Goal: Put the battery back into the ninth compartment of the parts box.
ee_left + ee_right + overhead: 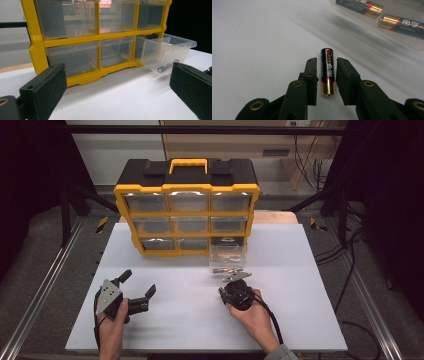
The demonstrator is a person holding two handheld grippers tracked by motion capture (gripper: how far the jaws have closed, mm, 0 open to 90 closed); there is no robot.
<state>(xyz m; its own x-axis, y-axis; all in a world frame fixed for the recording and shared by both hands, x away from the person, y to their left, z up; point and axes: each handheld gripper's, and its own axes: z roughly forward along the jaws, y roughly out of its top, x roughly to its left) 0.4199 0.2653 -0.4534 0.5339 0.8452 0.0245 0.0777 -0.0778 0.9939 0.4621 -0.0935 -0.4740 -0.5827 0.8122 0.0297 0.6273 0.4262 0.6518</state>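
A black and gold battery [327,72] lies on the white table between the jaws of my right gripper [327,61]. The jaws stand close on either side of it, with a thin gap at each. Two more batteries [404,23] lie inside a clear drawer [228,254] pulled out of the yellow organizer [187,215]. In the high view my right gripper [236,281] points at that drawer's front. My left gripper [139,282] rests at the near left, wide open and empty, facing the organizer [75,40] and the drawer [165,52].
The organizer holds several clear drawers in three rows and has a black top with a yellow handle [188,166]. It stands at the back of the white board [190,320]. Metal rails [40,290] and dark floor flank the board.
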